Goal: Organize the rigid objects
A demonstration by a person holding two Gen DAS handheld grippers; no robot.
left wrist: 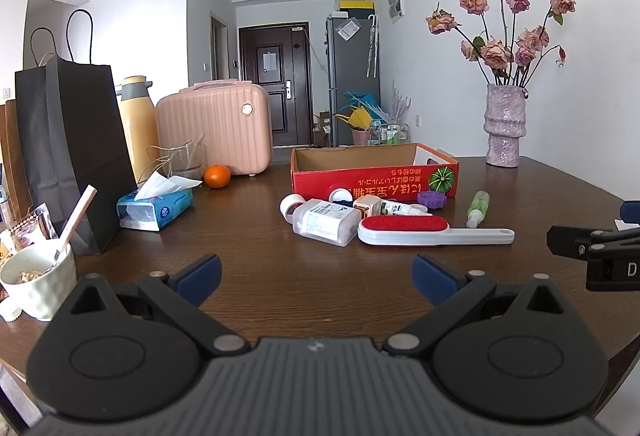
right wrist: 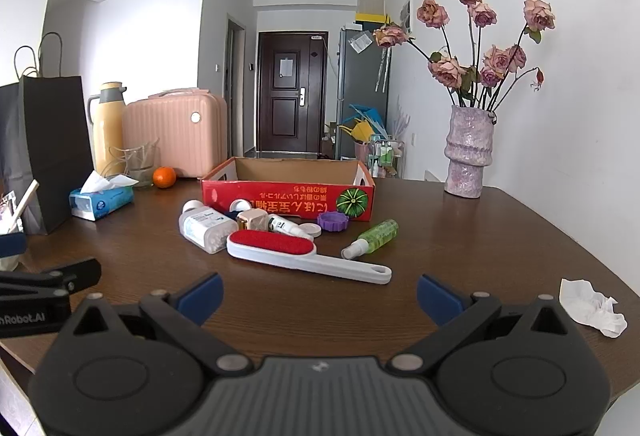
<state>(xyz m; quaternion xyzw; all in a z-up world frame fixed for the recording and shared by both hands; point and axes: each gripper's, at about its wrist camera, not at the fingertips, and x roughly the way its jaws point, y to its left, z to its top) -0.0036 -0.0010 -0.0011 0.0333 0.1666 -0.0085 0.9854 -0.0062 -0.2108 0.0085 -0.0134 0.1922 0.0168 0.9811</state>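
A red cardboard box (left wrist: 374, 180) (right wrist: 288, 196) stands open on the dark wooden table. In front of it lie a red and white lint brush (left wrist: 432, 232) (right wrist: 304, 254), a clear cotton swab box (left wrist: 326, 222) (right wrist: 208, 230), a green spray bottle (left wrist: 478, 208) (right wrist: 372, 238), a purple lid (left wrist: 432, 199) (right wrist: 333, 221), a small white tube (left wrist: 402, 208) (right wrist: 286, 225) and other small items. My left gripper (left wrist: 316, 276) is open and empty, near the table's front. My right gripper (right wrist: 318, 296) is open and empty, a little short of the brush.
A black paper bag (left wrist: 68, 152), tissue pack (left wrist: 156, 206), orange (left wrist: 217, 176), pink case (left wrist: 216, 128) and yellow flask (left wrist: 138, 124) stand at the left. A bowl (left wrist: 38, 282) sits front left. A flower vase (right wrist: 468, 152) stands right. Crumpled tissue (right wrist: 592, 306) lies front right.
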